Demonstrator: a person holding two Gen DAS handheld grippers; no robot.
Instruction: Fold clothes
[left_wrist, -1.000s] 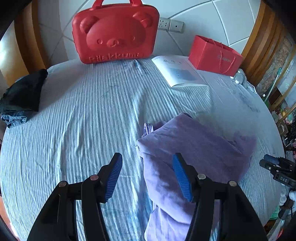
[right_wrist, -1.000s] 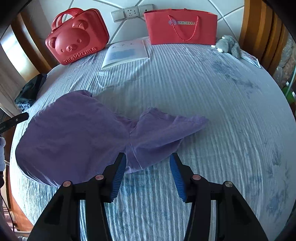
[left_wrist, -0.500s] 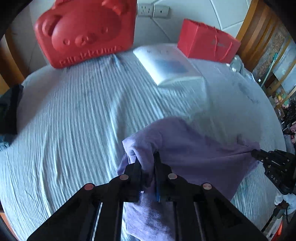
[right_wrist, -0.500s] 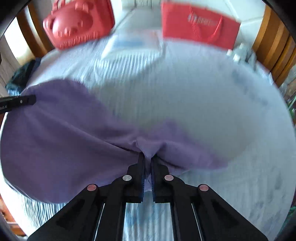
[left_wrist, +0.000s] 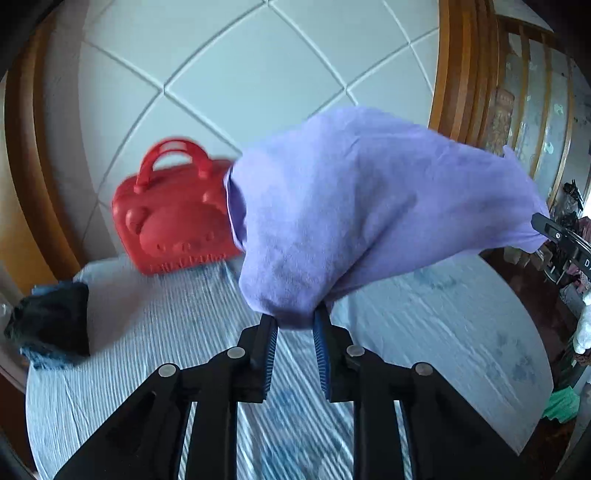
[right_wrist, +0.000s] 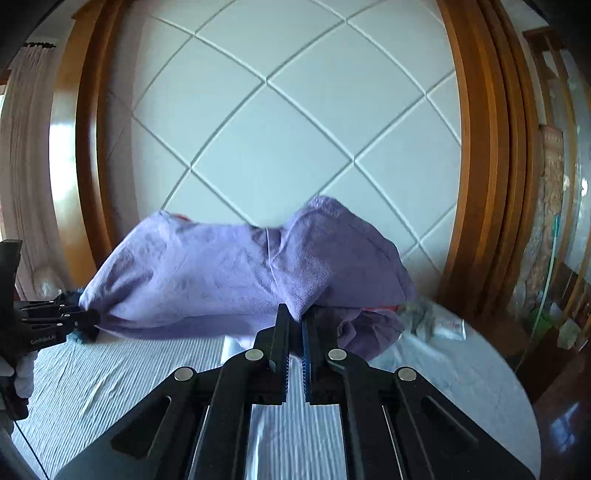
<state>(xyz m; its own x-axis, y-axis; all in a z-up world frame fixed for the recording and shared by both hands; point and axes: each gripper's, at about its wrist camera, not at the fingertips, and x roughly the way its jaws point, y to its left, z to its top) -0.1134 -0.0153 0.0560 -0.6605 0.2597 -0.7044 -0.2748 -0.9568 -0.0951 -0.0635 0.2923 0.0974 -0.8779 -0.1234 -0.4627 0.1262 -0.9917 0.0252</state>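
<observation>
A purple garment (left_wrist: 369, 206) hangs in the air above the bed, stretched between my two grippers. My left gripper (left_wrist: 295, 325) is shut on one bunched end of it. My right gripper (right_wrist: 295, 317) is shut on the other end (right_wrist: 229, 273). Each gripper shows at the edge of the other's view: the right one (left_wrist: 554, 232) at the far right, the left one (right_wrist: 70, 317) at the far left. The cloth billows and hides much of the bed's far side.
The bed (left_wrist: 424, 332) has a blue-striped sheet. A red bear-face case (left_wrist: 173, 229) stands at the headboard (right_wrist: 295, 129). Dark clothes (left_wrist: 51, 325) lie at the bed's left edge. A small grey toy (right_wrist: 417, 317) lies at the right by the wooden frame (right_wrist: 480, 184).
Both grippers closed on the purple garment and have lifted it off the bed. The views have tilted up toward the headboard.
</observation>
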